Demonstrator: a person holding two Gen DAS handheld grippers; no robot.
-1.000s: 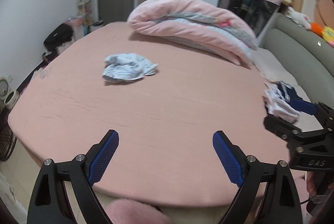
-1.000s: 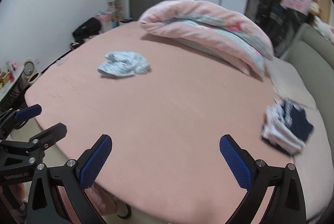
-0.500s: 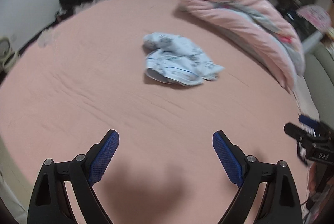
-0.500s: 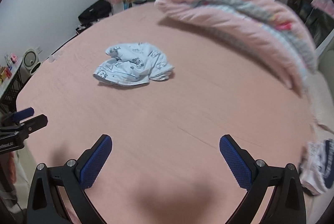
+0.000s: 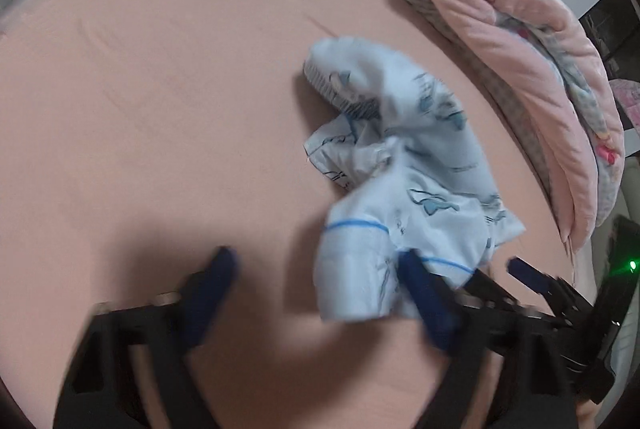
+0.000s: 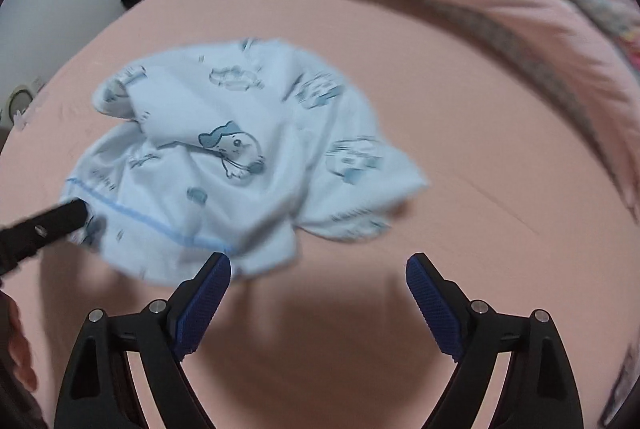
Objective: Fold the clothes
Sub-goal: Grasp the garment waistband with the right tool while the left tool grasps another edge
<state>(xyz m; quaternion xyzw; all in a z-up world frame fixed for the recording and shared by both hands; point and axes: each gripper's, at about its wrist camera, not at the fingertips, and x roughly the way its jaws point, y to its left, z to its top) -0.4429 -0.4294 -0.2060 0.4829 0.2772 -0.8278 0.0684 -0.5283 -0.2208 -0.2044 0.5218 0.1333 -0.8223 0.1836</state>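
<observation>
Left wrist view. The left gripper [image 5: 320,293] points across a pink bed sheet [image 5: 160,89]; its two blue-padded fingers stand wide apart, released, though motion blurs them. A crumpled pale-blue printed garment [image 5: 400,157] lies on the sheet from 12 to 2 o'clock of the gripper, its near hem falling between the fingers and against the right-hand one. Whether that finger is pressing on the cloth cannot be told through the blur. A rolled pink quilt [image 5: 520,49] lies along the bed's far edge at 2 o'clock. The right gripper [image 5: 532,281] shows at 3 o'clock, just beside the garment's corner.

Right wrist view. The right gripper [image 6: 318,293] is likewise spread open and holds nothing; its left finger tip sits at the garment's [image 6: 240,149] near edge, touching or just short of it. The garment lies bunched at 10 to 12 o'clock, with a blue stitched line [image 6: 148,217] along its near border. The left gripper [image 6: 44,225] reaches in at 9 o'clock, meeting the cloth's left corner.

Handling. The fabric appears thin, light and limp — it should drape and slide easily, not hold shape. A grasp on the stitched hem, one corner to each gripper, would probably let it be spread flat; the bunched middle offers only loose layers.
</observation>
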